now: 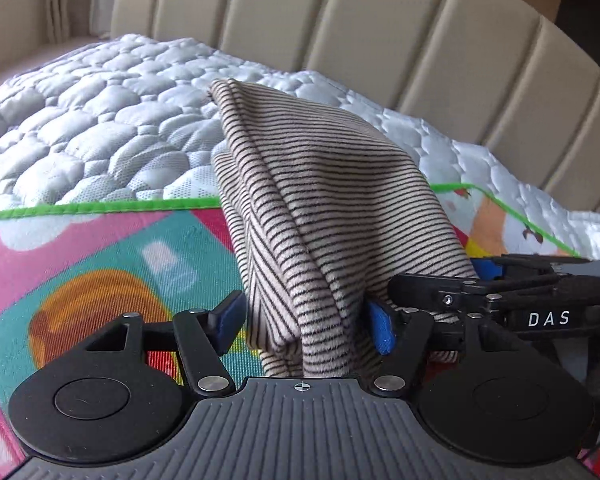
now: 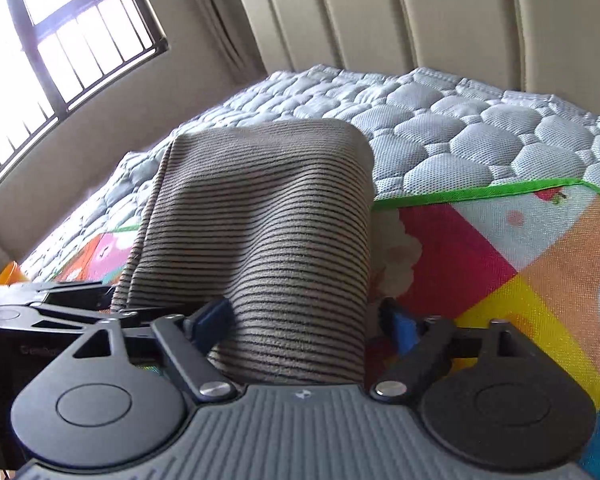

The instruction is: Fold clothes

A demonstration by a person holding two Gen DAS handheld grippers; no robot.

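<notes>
A beige garment with thin black stripes lies bunched in a long folded strip on a colourful play mat, with its far end on the quilted mattress. Its near end lies between the jaws of my left gripper, which stand apart; the left blue pad is clear of the cloth. In the right wrist view the same garment runs between the jaws of my right gripper, also spread wide, and its right blue pad is clear of the cloth. Both grippers sit side by side at the near end.
The mat has a green border and lies on a pale quilted mattress. A padded beige headboard stands behind it. A barred window is at the left. The right gripper's black body is close beside the left one.
</notes>
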